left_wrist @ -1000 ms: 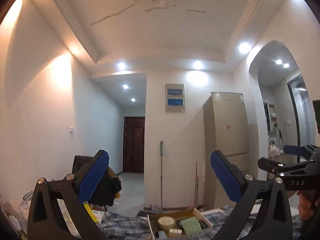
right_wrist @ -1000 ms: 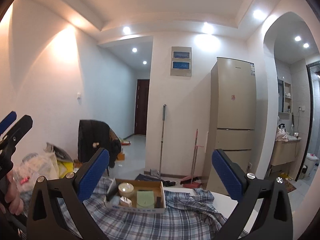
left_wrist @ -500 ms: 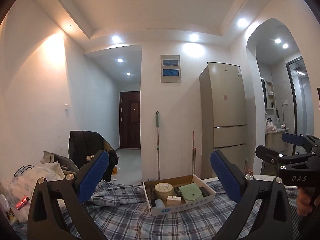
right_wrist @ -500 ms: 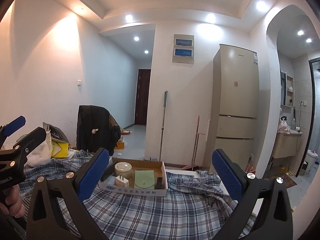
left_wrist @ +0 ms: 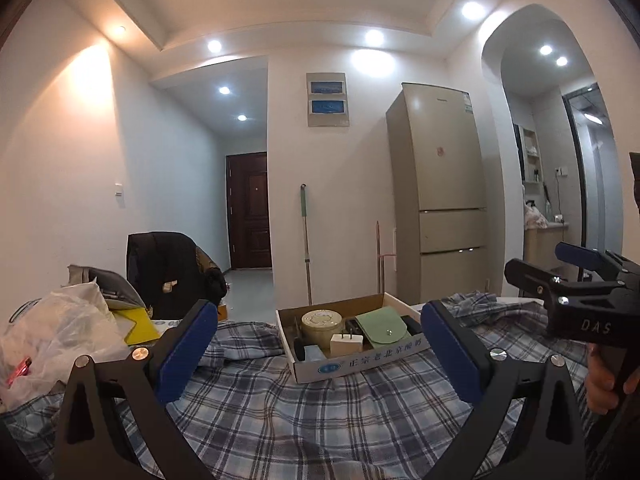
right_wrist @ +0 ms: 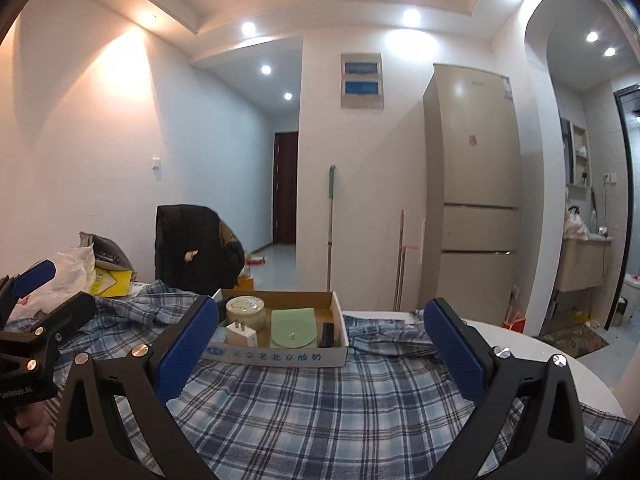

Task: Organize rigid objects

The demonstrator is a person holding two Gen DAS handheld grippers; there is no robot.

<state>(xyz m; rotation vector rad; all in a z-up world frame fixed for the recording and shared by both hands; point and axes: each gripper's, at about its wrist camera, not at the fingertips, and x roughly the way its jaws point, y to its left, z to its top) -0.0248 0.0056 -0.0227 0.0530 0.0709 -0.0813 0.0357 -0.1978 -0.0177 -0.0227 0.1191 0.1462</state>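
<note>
Cardboard box on plaid cloth; both grippers' fingers apart.

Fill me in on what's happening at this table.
A person holds tongs in each hand, both pointed at a cardboard box on a plaid cloth. The left tongs and right tongs are open and empty, short of the box. Inside it sit a round tin, a white plug, a green pouch and some dark items. Nothing has been picked up yet.
</note>
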